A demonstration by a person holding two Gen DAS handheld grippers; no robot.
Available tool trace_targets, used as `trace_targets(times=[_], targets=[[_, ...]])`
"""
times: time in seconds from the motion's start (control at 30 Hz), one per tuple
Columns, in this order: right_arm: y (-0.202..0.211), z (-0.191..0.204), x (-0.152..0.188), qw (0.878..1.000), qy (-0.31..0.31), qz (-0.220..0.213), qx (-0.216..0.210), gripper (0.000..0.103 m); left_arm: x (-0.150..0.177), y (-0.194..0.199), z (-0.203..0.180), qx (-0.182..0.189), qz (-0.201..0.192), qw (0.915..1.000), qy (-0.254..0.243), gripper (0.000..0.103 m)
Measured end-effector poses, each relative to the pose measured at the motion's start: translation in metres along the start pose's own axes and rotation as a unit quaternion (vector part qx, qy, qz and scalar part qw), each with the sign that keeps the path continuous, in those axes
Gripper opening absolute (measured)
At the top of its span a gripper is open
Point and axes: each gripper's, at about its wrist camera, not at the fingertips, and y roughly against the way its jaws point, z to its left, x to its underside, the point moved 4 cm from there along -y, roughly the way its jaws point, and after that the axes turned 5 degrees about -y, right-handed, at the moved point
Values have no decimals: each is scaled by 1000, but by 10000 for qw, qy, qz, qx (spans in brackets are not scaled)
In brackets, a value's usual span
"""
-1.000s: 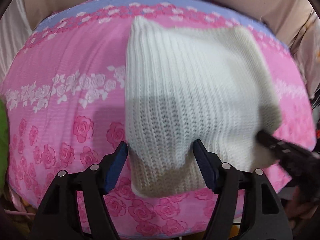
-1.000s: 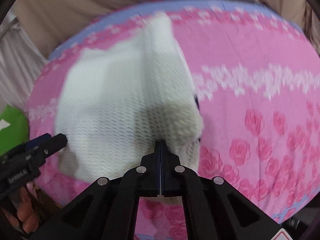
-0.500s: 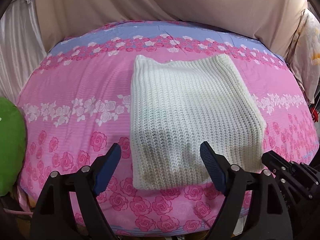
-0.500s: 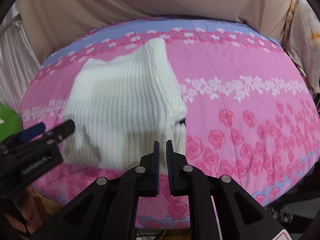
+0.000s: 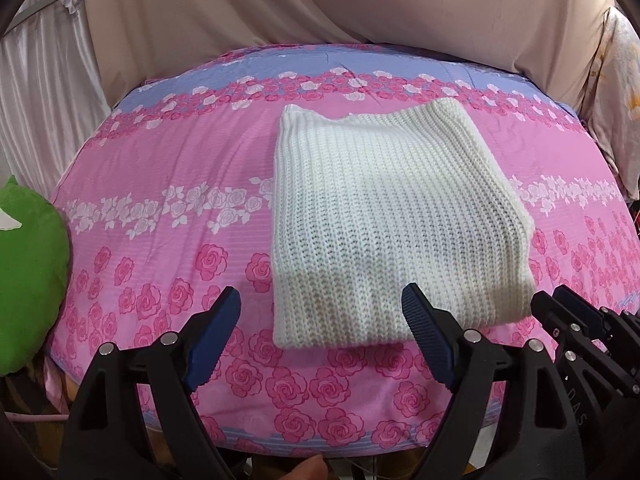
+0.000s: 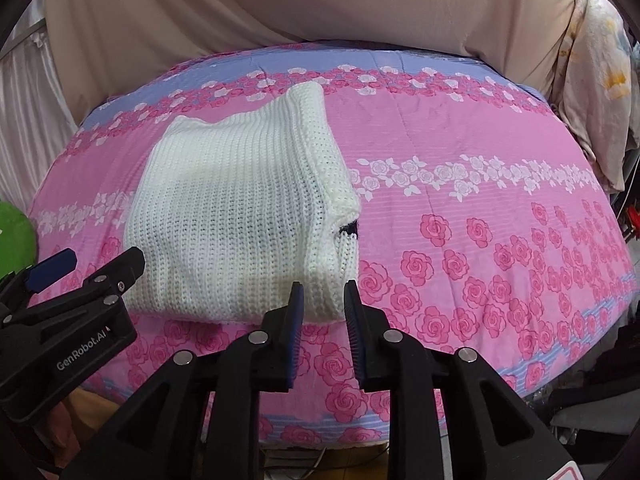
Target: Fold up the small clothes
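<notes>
Pink rose-print quilted bedspread [image 5: 160, 200] carries the folded cream rib-knit sweater [image 5: 384, 220], lying flat near its front edge. The sweater's ribs run away from both tools; its near hem lies just ahead of and below them.

Left gripper [image 5: 320, 336]: jaws spread wide, nothing between the pads, straddling the hem's left half from above.

Right gripper [image 6: 322, 312]: jaws have just been opening, narrow gap, nothing gripped, over the hem's right corner, where loose layers and a dark bit [image 6: 348, 230] show. The right looks nearer to any tidying.
</notes>
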Motion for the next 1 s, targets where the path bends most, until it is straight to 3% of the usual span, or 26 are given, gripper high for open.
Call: trace_targets(times=[1.0], targets=[[10,12,6,9999,124,-39,-99,24,5,11,-14,-119,-97,9995,-275,80]])
